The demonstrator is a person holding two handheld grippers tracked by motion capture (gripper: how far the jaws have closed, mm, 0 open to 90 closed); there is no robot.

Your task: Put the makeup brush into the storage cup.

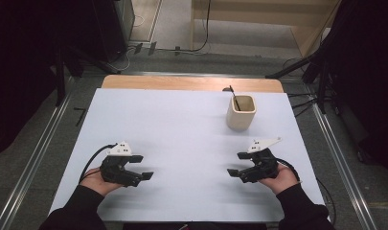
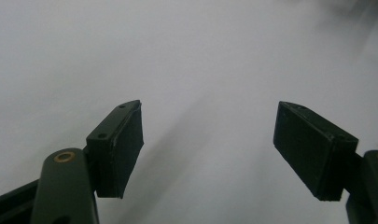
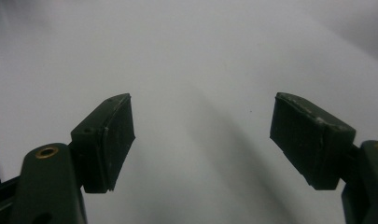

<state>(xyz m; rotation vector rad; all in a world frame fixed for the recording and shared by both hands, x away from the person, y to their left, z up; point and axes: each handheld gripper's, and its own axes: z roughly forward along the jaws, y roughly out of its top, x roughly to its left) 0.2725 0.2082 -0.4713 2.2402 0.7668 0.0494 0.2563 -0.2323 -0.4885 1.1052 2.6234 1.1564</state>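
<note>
My left gripper rests low over the white table sheet at the near left, jaws pointing right and open with nothing between them. In the left gripper view the left gripper has its black pads wide apart over bare white surface. My right gripper sits at the near right, jaws pointing left, also open and empty. The right gripper view shows the right gripper with its pads spread over the plain sheet. A cream square cup with a dark stick in it stands far right.
The wooden table edge runs along the far side of the sheet. Metal rails flank the table on the floor, with cables and dark stands beyond the far right corner.
</note>
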